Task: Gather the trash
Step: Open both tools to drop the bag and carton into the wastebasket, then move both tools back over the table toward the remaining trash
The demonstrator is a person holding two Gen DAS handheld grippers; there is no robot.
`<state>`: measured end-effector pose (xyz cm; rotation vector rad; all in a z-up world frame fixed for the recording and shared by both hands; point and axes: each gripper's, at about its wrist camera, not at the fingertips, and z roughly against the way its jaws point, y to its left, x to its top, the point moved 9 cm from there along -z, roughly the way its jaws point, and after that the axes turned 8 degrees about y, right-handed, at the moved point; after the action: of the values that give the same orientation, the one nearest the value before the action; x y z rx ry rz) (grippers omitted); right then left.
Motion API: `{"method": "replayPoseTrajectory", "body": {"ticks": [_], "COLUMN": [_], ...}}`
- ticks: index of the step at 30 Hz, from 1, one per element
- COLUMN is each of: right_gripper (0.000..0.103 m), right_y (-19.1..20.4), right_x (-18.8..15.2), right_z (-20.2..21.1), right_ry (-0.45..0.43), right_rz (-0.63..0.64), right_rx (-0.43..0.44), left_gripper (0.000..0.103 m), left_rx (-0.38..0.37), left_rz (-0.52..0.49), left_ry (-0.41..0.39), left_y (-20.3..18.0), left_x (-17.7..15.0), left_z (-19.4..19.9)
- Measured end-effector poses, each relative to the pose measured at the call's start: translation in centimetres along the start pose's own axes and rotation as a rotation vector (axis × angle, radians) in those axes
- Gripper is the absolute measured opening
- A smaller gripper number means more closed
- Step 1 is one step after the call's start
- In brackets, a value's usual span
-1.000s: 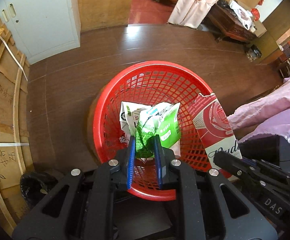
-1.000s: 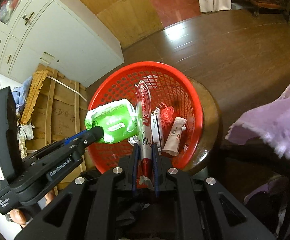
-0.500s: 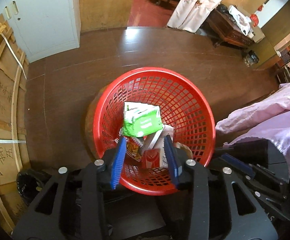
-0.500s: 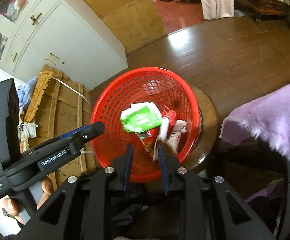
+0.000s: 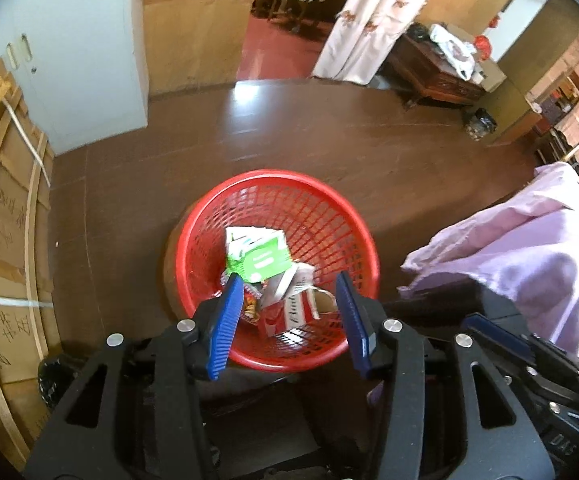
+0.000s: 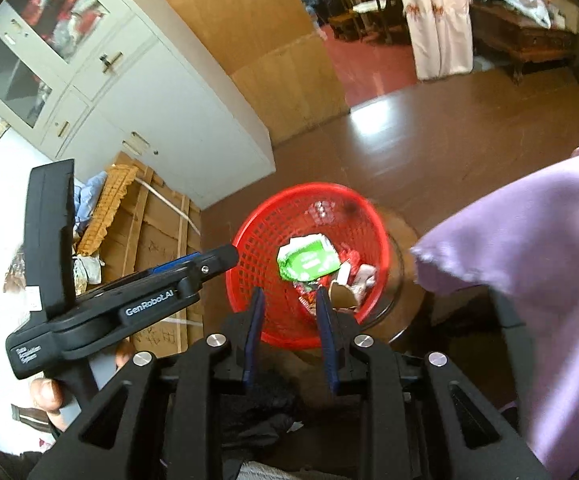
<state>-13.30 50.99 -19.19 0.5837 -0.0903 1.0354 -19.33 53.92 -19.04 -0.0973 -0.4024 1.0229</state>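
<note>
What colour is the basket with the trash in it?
Red, with a mesh pattern; the basket shows best in the left wrist view.

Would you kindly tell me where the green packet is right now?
The green packet lies inside the red basket, on top of the other trash and beside a red-and-white carton, in both wrist views.

Dark wood floor (image 5: 289, 136), white cabinet (image 6: 161, 120), floral curtain (image 5: 369, 24), carved wooden chest (image 5: 437, 76)

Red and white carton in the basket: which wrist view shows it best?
The left wrist view: the red and white carton lies near and sharp in the red basket, its script lettering partly readable, below the green packet. In the right wrist view only small blurred red and white scraps show beside the packet.
</note>
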Motion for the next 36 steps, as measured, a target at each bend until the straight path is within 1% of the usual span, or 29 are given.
{"method": "replayPoseTrajectory", "body": {"ticks": [2,5,9,14,16,24,29,31,33,34,35,36], "right_gripper": [0.032,0.034,0.039,0.043,0.044,0.048,0.055,0.058,0.064,0.067,0.068,0.069], "right_y": [-0.1,-0.7,-2.6,-5.4,-6.8,-12.8,-17.5,-20.1,-22.3,-23.0,-24.0,-25.2], "right_x": [-0.4,-1.0,-2.6,-5.5,-6.9,-13.6,-18.4,-21.1,-23.8,-24.6,-25.6,-27.4], "right_z": [2.2,5.3,10.2,15.7,17.9,25.2,29.5,31.5,33.8,34.4,35.3,36.5], "right_ry": [-0.03,-0.074,-0.144,-0.227,-0.255,-0.365,-0.406,-0.422,-0.449,-0.457,-0.467,-0.48], "right_rz": [0.012,0.019,-0.013,-0.048,-0.071,-0.211,-0.327,-0.39,-0.459,-0.481,-0.507,-0.54], "right_rx": [-0.023,-0.062,-0.106,-0.216,-0.24,-0.307,-0.381,-0.42,-0.455,-0.474,-0.497,-0.523], "left_gripper": [0.05,0.051,0.054,0.057,0.058,0.061,0.072,0.075,0.077,0.08,0.081,0.082], "left_rx": [-0.007,-0.001,-0.015,-0.024,-0.033,-0.053,-0.078,-0.098,-0.126,-0.141,-0.151,-0.165], "left_rz": [-0.02,-0.065,-0.143,-0.241,-0.273,-0.426,-0.57,-0.631,-0.685,-0.718,-0.738,-0.762], "left_ry": [-0.016,-0.048,-0.087,-0.127,-0.135,-0.164,-0.189,-0.192,-0.187,-0.181,-0.175,-0.167], "left_y": [-1.2,-3.3,-6.8,-11.0,-12.7,-20.4,-26.7,-29.7,-32.8,-34.8,-35.9,-37.3], "left_x": [-0.1,-0.4,-1.3,-2.8,-3.6,-6.8,-9.3,-10.4,-11.7,-12.5,-12.9,-13.6], "left_z": [1.0,2.7,5.0,7.1,7.7,9.9,11.3,11.5,11.6,11.5,11.4,11.2]}}
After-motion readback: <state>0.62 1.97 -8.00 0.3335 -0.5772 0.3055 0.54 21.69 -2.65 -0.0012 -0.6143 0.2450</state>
